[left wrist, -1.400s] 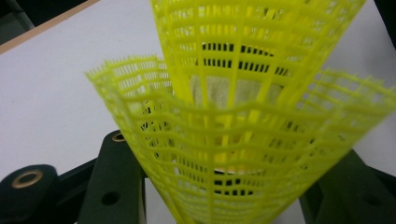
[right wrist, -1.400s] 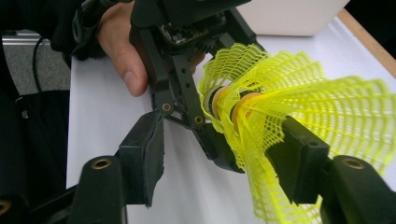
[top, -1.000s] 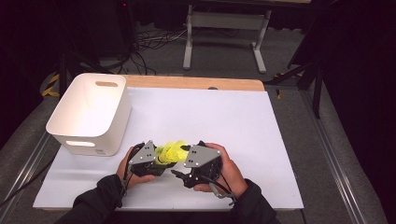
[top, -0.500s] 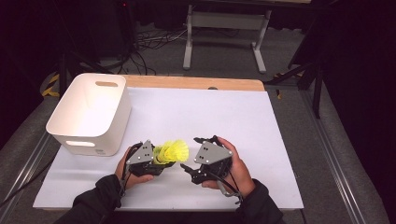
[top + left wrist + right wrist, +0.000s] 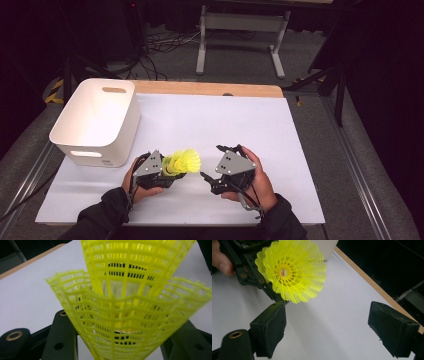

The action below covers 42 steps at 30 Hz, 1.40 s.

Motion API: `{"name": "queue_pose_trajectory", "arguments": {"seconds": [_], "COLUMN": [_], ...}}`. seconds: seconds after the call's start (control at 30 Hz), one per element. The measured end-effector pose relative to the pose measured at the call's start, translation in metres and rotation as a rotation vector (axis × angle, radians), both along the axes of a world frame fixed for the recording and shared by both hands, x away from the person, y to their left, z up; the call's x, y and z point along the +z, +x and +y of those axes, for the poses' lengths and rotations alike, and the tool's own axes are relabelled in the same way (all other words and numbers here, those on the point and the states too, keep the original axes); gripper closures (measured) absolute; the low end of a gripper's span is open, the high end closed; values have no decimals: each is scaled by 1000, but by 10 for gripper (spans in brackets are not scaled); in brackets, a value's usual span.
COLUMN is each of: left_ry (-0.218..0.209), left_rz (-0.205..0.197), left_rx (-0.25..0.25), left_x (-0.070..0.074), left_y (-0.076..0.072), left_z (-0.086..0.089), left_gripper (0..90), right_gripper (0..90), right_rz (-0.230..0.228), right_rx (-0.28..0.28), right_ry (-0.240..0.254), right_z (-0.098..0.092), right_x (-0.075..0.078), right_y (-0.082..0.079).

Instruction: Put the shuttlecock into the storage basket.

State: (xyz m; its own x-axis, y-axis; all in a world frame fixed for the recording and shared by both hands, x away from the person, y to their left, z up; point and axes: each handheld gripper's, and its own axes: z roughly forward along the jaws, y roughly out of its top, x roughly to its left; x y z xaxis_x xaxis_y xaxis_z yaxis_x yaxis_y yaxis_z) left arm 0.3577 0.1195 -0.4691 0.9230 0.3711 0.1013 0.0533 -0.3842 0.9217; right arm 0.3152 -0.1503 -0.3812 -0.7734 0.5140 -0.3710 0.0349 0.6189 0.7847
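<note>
A yellow plastic shuttlecock (image 5: pixel 184 161) sticks out of my left gripper (image 5: pixel 172 170), which is shut on its mesh skirt near the table's front edge. In the left gripper view a second yellow skirt (image 5: pixel 130 267) is nested inside the outer shuttlecock (image 5: pixel 120 315), and the black jaws press on it from both sides. My right gripper (image 5: pixel 209 178) is a short way to the right, open, facing the shuttlecock's mouth (image 5: pixel 292 272). Its jaws have just been opening and nothing is between its pads (image 5: pixel 270 332).
A white plastic bin (image 5: pixel 97 120) with handle slots stands at the table's left, just behind the left hand. The white table sheet (image 5: pixel 220 125) stretches back to a wooden edge (image 5: pixel 210 89). Cables and a metal stand lie on the floor beyond.
My right gripper has drawn away to the right from the shuttlecock and its jaws have spread. The left gripper has stayed put with the shuttlecock in it.
</note>
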Motion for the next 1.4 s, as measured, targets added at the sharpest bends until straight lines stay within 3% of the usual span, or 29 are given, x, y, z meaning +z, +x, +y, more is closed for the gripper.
{"name": "queue_pose_trajectory", "arguments": {"seconds": [0.77, 1.07, 1.4], "left_ry": [-4, -12, -23], "left_rz": [-19, -26, -35], "left_rx": [12, 22, 37], "left_x": [5, 8, 10], "left_y": [-4, -5, -6], "left_z": [7, 13, 22], "left_gripper": [512, 513, 514], "right_gripper": [159, 159, 152], "right_rz": [-31, -10, -25], "right_rx": [-111, -155, -184], "right_ry": [41, 52, 78], "right_z": [-45, -61, -77], "right_x": [-31, -43, -58], "right_y": [-2, -4, -9]}}
